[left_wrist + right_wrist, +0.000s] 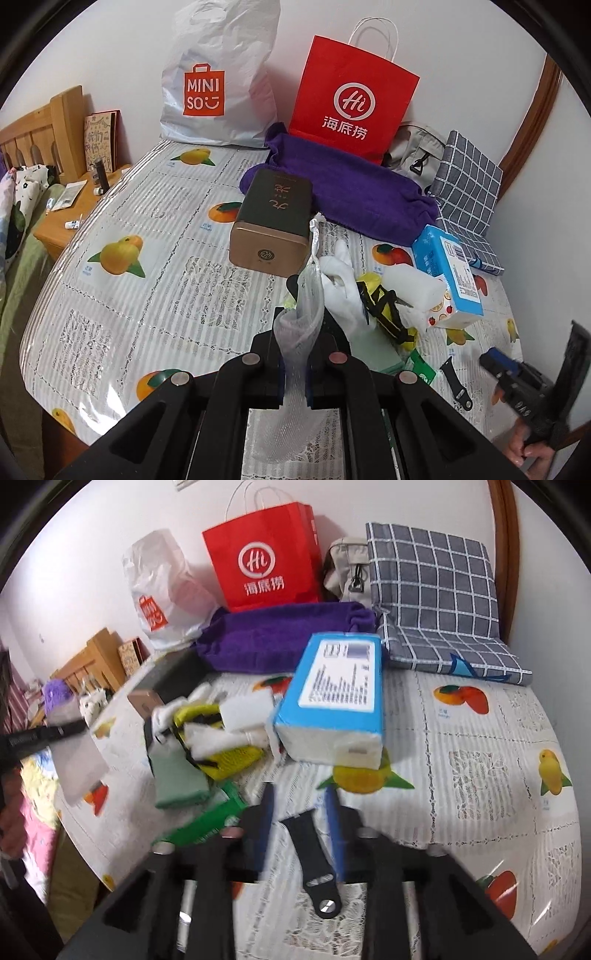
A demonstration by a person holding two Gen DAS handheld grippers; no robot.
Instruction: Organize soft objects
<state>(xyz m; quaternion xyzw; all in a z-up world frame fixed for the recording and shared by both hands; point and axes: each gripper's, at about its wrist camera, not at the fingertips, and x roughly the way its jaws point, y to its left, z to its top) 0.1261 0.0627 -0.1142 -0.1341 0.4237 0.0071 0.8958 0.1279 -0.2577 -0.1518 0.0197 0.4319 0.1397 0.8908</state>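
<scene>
My left gripper [295, 373] is shut on a sheer white mesh pouch [301, 317] and holds it above the table. Beyond it lies a pile of soft things: a white glove [341, 288], a yellow-and-black mesh bag [384, 306], a white sponge [413, 288] and a green cloth [373, 347]. The pile also shows in the right wrist view, with the green cloth [179, 775] and the yellow bag [229, 760]. My right gripper [301, 801] is open just above a black watch strap [314, 864] on the table. A blue tissue pack [332, 698] lies ahead of it.
A gold-and-dark box [273, 218], a purple towel [351, 184], a red paper bag [351, 96], a white Miniso bag [218, 77] and a grey checked cushion [469, 188] stand along the back. The fruit-print tablecloth [147, 295] is bare at the left. A wooden bedside shelf [70, 206] is far left.
</scene>
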